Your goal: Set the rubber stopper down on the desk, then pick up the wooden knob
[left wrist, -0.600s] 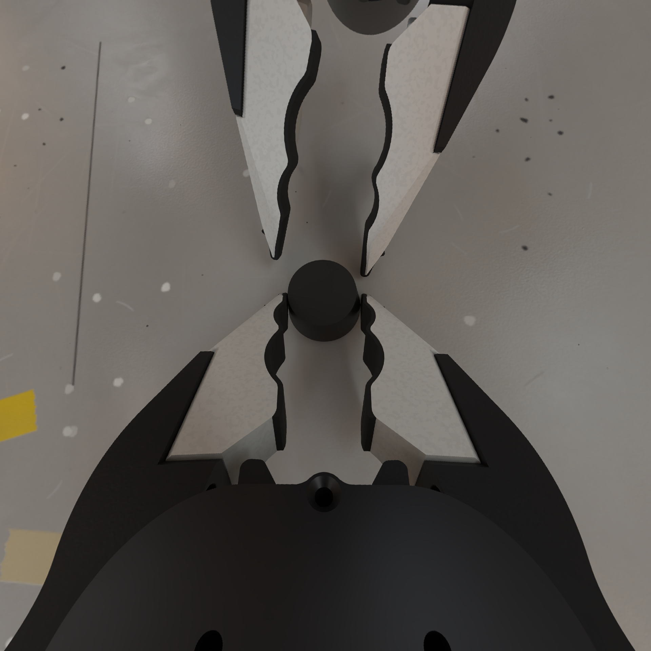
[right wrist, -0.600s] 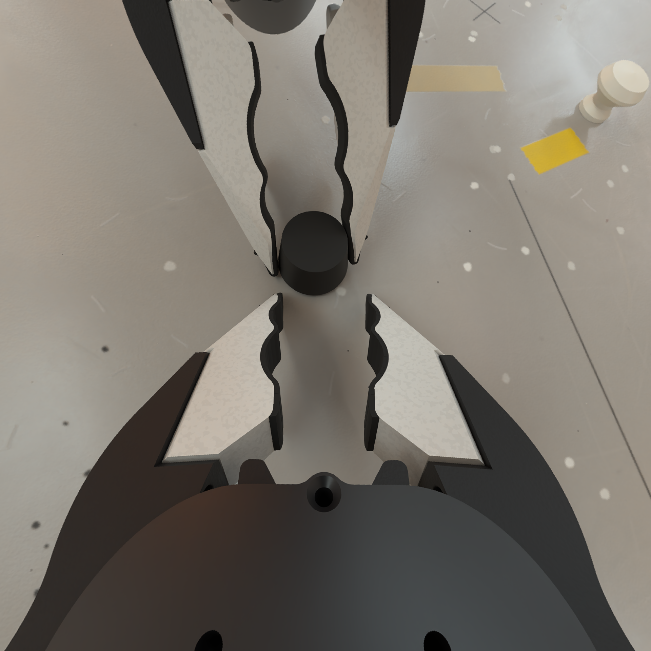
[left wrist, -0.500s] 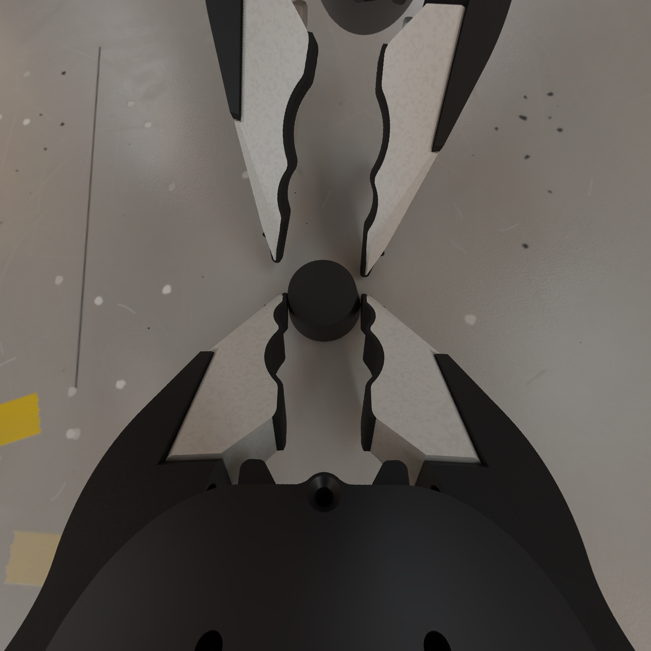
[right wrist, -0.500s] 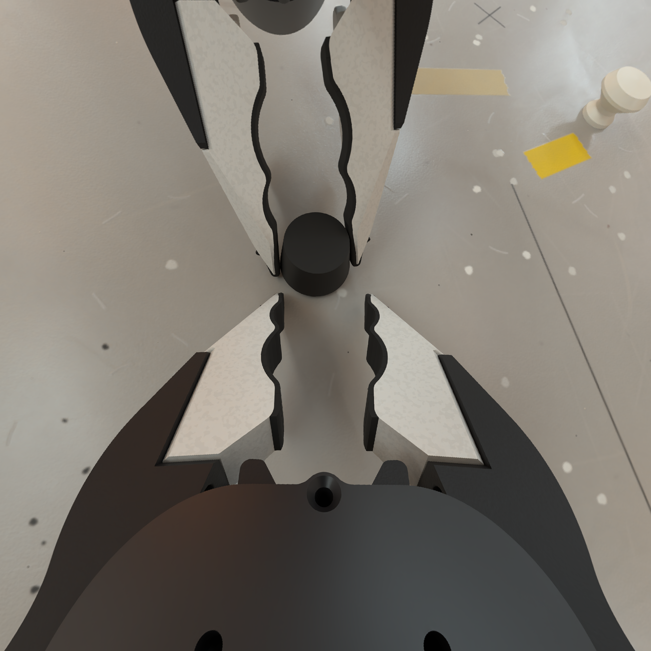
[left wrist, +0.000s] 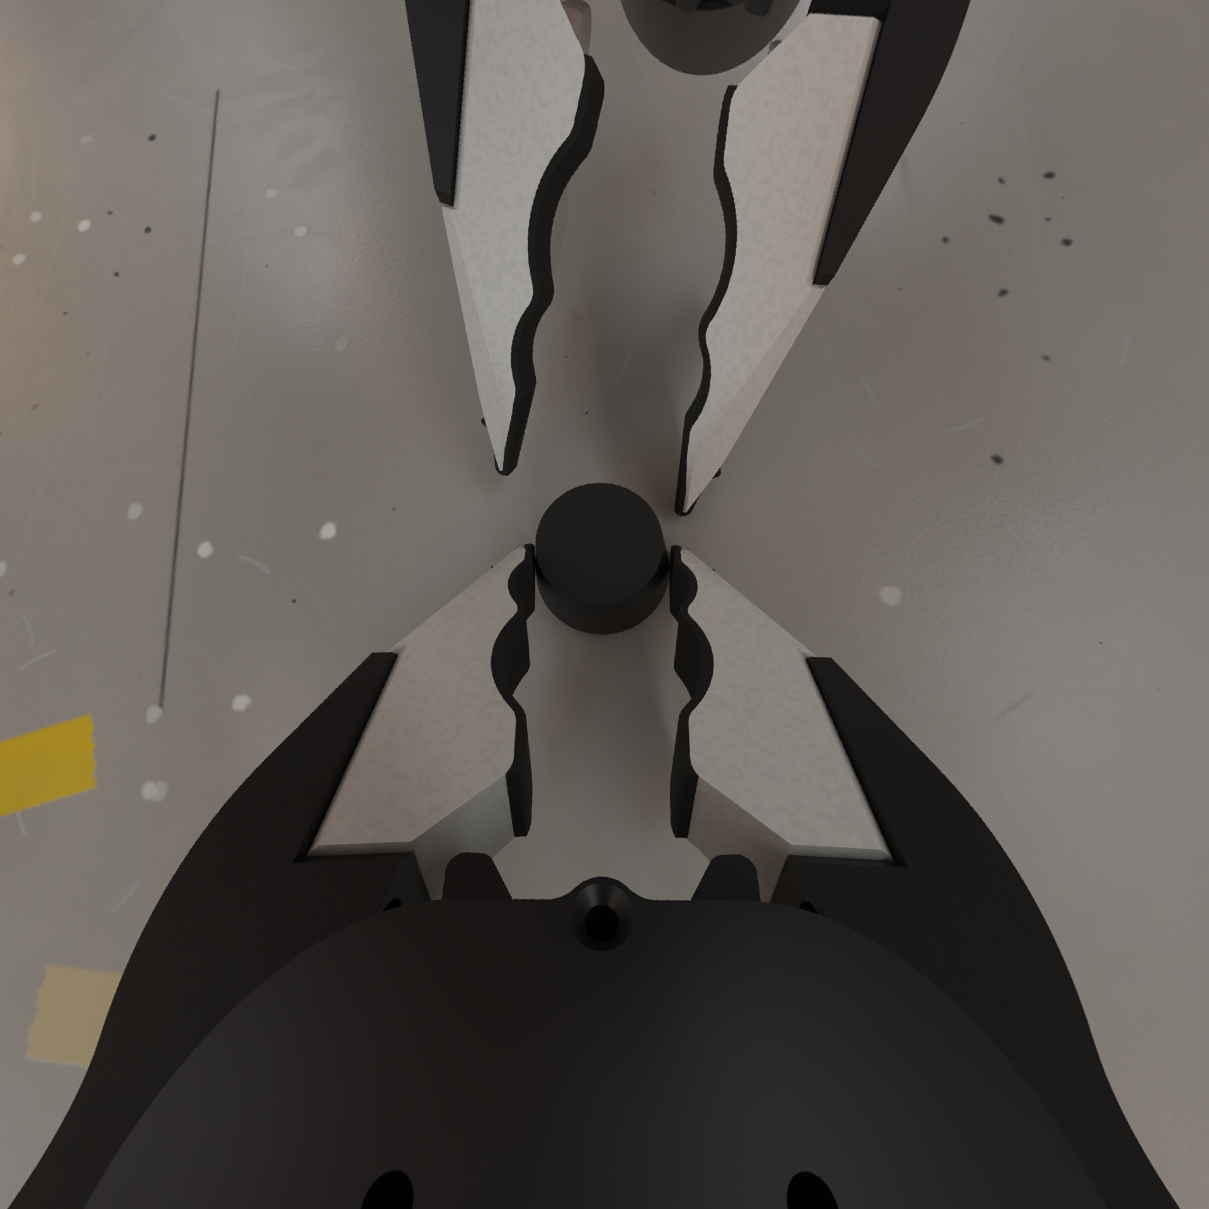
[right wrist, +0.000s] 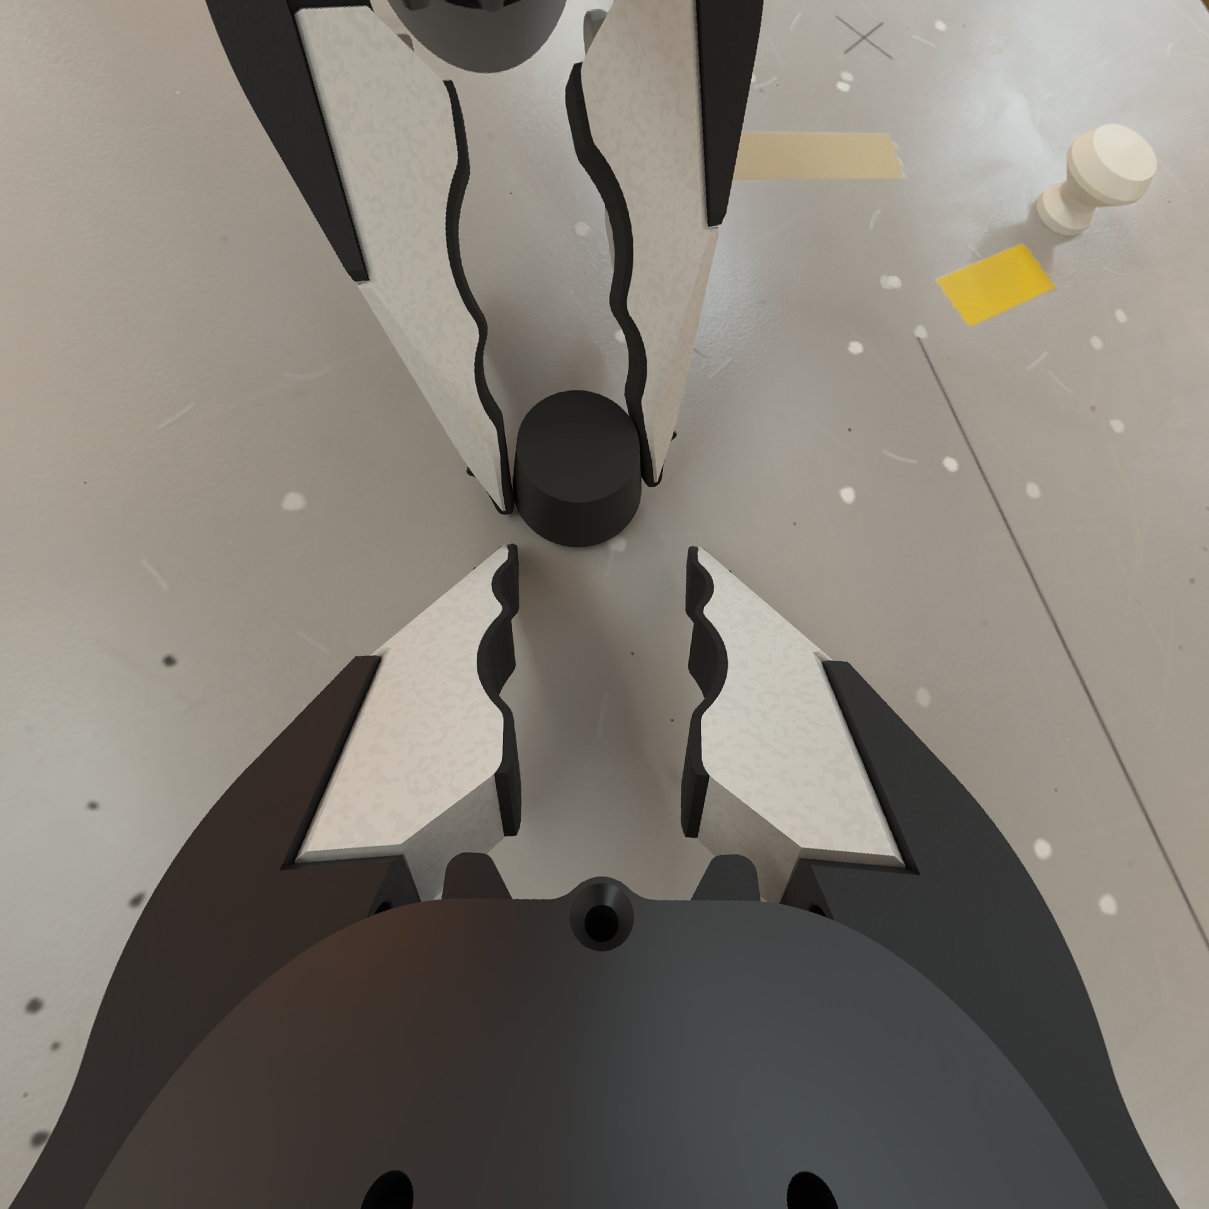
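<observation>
The rubber stopper [left wrist: 598,568] is pinched at the left gripper [left wrist: 598,556] fingertips; the right gripper [right wrist: 602,556], just beside it, is parted and empty; the wooden knob [right wrist: 1099,178] is seen well apart.

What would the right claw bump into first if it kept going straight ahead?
Probably the rubber stopper, sitting just past the right claw, whose tips are apart. The left claw grips it from the other side. How high each sits is hard to judge.
</observation>
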`<state>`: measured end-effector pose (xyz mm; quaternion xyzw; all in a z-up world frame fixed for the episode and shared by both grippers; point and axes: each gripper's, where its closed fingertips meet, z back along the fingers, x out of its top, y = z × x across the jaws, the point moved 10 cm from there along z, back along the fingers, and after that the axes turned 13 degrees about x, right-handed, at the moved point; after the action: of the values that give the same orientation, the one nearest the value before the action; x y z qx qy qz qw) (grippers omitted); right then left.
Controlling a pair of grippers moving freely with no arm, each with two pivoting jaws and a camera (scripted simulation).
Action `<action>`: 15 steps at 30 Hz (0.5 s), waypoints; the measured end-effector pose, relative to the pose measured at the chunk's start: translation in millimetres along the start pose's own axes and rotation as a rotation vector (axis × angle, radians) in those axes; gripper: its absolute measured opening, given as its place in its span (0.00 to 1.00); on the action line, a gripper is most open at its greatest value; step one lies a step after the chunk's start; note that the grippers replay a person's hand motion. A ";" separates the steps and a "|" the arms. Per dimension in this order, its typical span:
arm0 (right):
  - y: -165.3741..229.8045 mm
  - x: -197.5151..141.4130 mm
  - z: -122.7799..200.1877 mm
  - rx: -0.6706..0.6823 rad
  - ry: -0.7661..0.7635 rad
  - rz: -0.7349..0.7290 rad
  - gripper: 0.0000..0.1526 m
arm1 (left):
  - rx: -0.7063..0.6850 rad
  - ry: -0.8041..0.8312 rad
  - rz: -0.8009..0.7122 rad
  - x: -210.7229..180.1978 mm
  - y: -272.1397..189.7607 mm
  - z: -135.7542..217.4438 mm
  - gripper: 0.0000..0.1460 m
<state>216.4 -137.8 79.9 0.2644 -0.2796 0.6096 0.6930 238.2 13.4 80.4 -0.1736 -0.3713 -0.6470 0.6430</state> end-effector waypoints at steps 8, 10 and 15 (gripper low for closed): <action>-2.4 2.6 -2.8 0.064 0.007 -0.005 0.36 | -0.010 0.002 -0.006 0.6 1.5 -0.8 0.28; -3.6 2.5 -3.0 0.077 0.006 -0.012 0.35 | -0.010 0.000 -0.011 0.6 1.5 -0.9 0.28; -2.8 1.9 -2.3 0.063 0.005 -0.007 0.34 | 0.008 -0.008 -0.022 0.5 -0.1 -0.2 0.28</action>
<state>219.5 -135.2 79.6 0.2857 -0.2577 0.6161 0.6873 238.1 12.9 80.6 -0.1696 -0.3784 -0.6517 0.6351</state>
